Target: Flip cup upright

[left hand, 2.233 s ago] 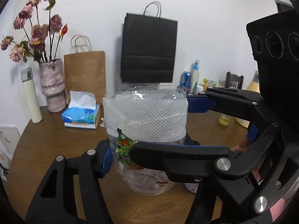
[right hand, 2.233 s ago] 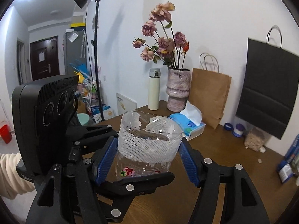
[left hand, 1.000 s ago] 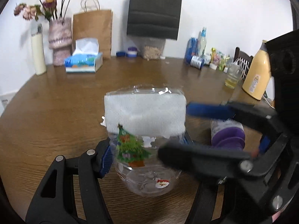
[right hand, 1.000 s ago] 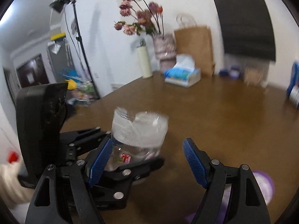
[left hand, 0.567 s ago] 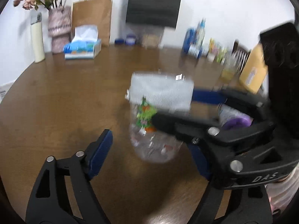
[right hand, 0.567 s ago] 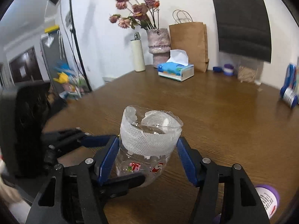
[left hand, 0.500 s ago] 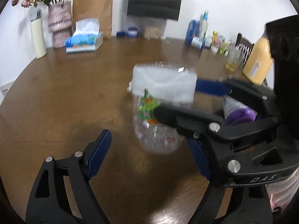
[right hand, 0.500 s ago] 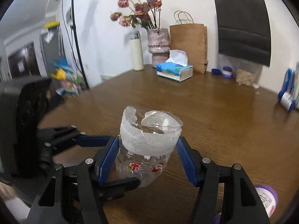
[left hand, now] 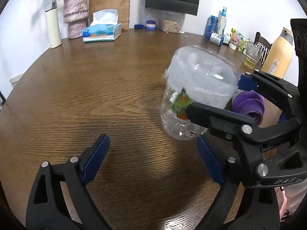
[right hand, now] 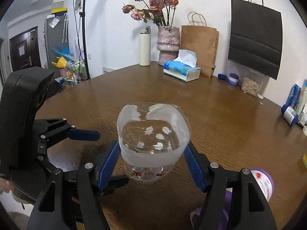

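Observation:
The cup (right hand: pixel 153 143) is clear plastic with a white mesh band and Christmas stickers. It is mouth up, held between the blue pads of my right gripper (right hand: pixel 152 164), a little above the brown table (right hand: pixel 220 115). In the left wrist view the cup (left hand: pixel 197 94) is at the right, tilted, clamped by the right gripper (left hand: pixel 226 103). My left gripper (left hand: pixel 151 159) is open and empty, to the left of the cup and apart from it. It also shows in the right wrist view (right hand: pixel 82 134).
A purple-capped container (left hand: pixel 249 105) lies behind the cup, also seen in the right wrist view (right hand: pixel 262 182). A tissue box (right hand: pixel 182 71), vase (right hand: pixel 168 44), white flask (right hand: pixel 144 48) and paper bags (right hand: pixel 199 48) stand at the far edge. Bottles (left hand: pixel 216 30), a glass (left hand: pixel 251 57) and a yellow jug (left hand: pixel 278 55) stand at right.
My left gripper has let go of the cup, opened and drawn back to the left. My right gripper has closed on the cup and now holds it alone, tilted slightly.

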Motion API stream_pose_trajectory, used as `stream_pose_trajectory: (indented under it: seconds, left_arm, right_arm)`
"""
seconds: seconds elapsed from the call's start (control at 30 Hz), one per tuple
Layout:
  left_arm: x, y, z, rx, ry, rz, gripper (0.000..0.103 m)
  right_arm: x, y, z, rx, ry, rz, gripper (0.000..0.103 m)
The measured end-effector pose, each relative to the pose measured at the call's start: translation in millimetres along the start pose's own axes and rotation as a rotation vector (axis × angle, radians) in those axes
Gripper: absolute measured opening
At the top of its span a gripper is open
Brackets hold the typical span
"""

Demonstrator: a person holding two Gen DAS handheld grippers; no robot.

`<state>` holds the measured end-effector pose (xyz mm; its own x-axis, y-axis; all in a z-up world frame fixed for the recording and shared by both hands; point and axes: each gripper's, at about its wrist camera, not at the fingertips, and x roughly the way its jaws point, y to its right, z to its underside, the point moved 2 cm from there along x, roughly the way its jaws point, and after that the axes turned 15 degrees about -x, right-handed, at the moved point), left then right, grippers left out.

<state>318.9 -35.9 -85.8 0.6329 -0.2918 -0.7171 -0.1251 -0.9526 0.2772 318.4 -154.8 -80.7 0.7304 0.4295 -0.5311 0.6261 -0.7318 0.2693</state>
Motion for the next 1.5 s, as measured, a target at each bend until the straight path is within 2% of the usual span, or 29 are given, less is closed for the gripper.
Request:
stream_pose_trajectory:
  seconds: [0.2,0.33,0.4,0.5,0.53,0.6,0.67,1.0,1.07,1.17,1.23,1.37,1.43,1.5]
  left_arm:
    - [-11,-3,3,-0.004,0.028,-0.041,0.092]
    - [-31,-10,13,-0.012,0.055,-0.086,0.094]
    - [-52,-15,17,-0.032,0.11,-0.114,0.094]
    - [-87,-25,21,-0.111,0.244,-0.194,0.101]
    - [-95,-26,23,-0.126,0.283,-0.205,0.102]
    - [-111,-25,27,-0.141,0.345,-0.204,0.102]
    - [-119,-21,27,-0.14,0.368,-0.175,0.103]
    - [-134,-4,31,-0.116,0.428,-0.152,0.103]
    - [-142,0,43,-0.106,0.461,-0.151,0.103]
    - [-156,5,78,-0.108,0.508,-0.147,0.103]
    - [-166,8,109,-0.103,0.508,-0.143,0.103]
    - [-182,9,149,-0.115,0.492,-0.119,0.103]
    - [-196,8,162,-0.098,0.559,-0.136,0.103]
    - [-209,4,168,-0.111,0.627,-0.141,0.103]
  right_arm:
    - [-23,-1,2,-0.002,0.022,0.03,0.08]
    - [-52,3,15,0.015,0.03,0.083,0.08]
    - [-72,10,24,0.047,0.032,0.129,0.08]
    - [-104,23,43,0.124,-0.031,0.302,0.08]
    - [-110,26,47,0.154,-0.034,0.316,0.08]
    - [-123,33,56,0.235,-0.035,0.32,0.08]
    - [-131,36,61,0.278,-0.028,0.325,0.08]
    - [-153,31,65,0.312,0.004,0.343,0.08]
    - [-161,24,68,0.322,0.007,0.337,0.08]
    - [-179,0,84,0.32,0.019,0.326,0.08]
    - [-195,-22,96,0.304,0.051,0.337,0.08]
    - [-227,-68,124,0.312,0.144,0.364,0.08]
    - [-237,-87,140,0.326,0.153,0.355,0.082]
    - [-236,-101,147,0.297,0.133,0.339,0.088]
